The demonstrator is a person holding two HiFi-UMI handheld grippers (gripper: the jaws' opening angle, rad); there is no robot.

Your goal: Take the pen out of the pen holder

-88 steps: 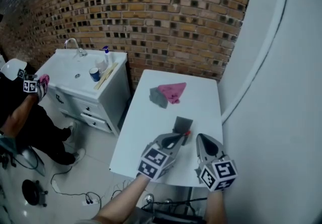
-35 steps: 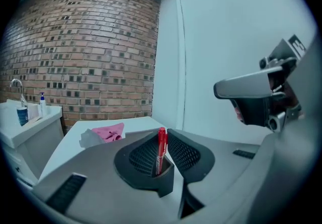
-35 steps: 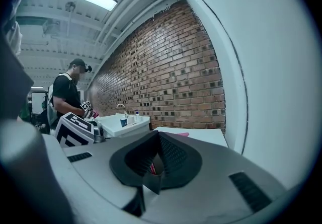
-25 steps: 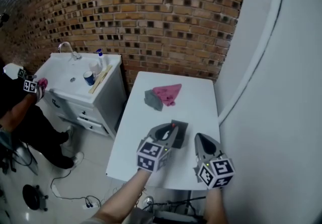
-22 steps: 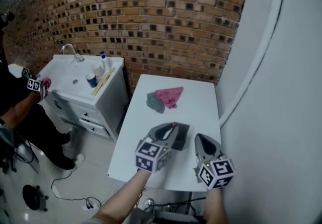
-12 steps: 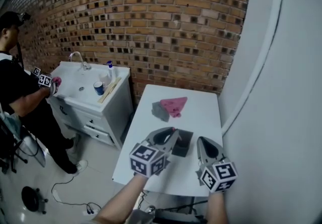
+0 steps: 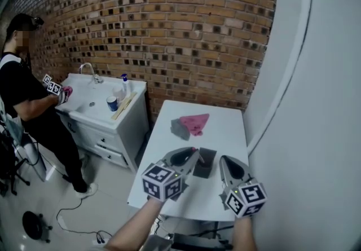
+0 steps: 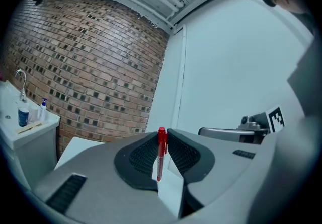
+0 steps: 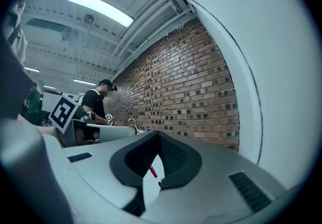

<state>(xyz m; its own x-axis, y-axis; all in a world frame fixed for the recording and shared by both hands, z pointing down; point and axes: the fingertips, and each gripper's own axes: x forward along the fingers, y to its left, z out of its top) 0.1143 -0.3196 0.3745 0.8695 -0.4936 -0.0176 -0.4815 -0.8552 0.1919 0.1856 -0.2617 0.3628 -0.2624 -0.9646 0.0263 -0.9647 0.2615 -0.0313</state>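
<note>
My left gripper (image 7: 190,157) is shut on a red pen (image 7: 193,150) and holds it above the left edge of the dark square pen holder (image 7: 204,164), which stands on the white table (image 7: 223,131). In the left gripper view the pen (image 8: 160,155) stands upright between the pads, its lower end free against the white tabletop. The holder is hidden there. My right gripper (image 7: 224,160) hovers just right of the holder, shut with nothing in it. Past its joined tips (image 9: 158,136) the red pen (image 9: 152,171) shows.
A pink cloth (image 7: 196,122) and a grey cloth (image 7: 179,129) lie at the table's far end. A white sink cabinet (image 7: 104,117) stands to the left, with a person (image 7: 25,97) working at it. A brick wall is behind and a white wall (image 7: 310,103) close on the right.
Both grippers have risen and the left one has lifted the pen up from the holder. The head view has tilted up, and the person at the sink now shows more fully.
</note>
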